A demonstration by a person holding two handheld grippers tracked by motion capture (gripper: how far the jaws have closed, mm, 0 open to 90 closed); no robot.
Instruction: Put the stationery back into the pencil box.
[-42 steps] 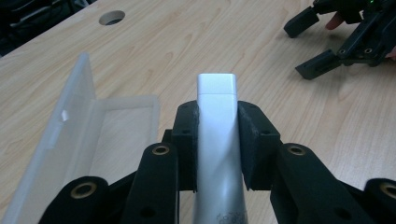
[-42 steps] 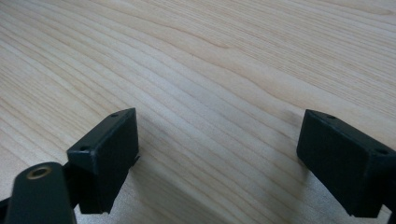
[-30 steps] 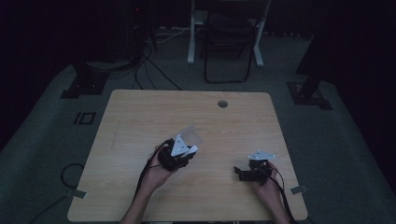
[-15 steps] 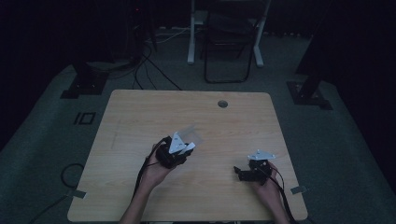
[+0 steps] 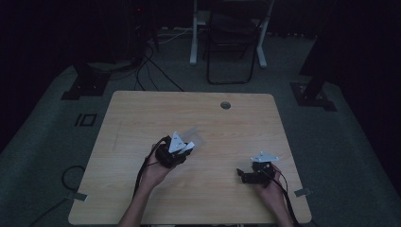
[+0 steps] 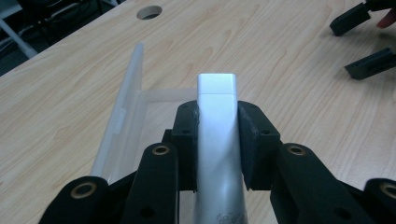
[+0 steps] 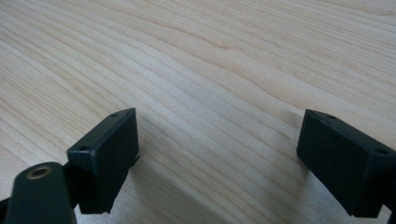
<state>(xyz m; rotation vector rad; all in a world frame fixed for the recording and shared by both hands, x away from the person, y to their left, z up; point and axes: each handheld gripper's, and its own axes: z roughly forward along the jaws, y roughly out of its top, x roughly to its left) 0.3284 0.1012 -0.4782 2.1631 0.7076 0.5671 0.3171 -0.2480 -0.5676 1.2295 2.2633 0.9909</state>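
so the left claw is pinching a flat silver box on its two thin sides — the black pads press right on it. the box sticks out past the pads, just above the desk. a see-through plastic lid lies on the desk just beside the box, on the left of the left gripper view. the right claw is spread wide, with only bare wood between its pads — it sits low near the desk's right edge, well apart from the box.

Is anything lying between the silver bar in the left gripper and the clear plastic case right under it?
Nothing visible. The left gripper clamps the silver bar directly above the open clear case, with no other thing between them.
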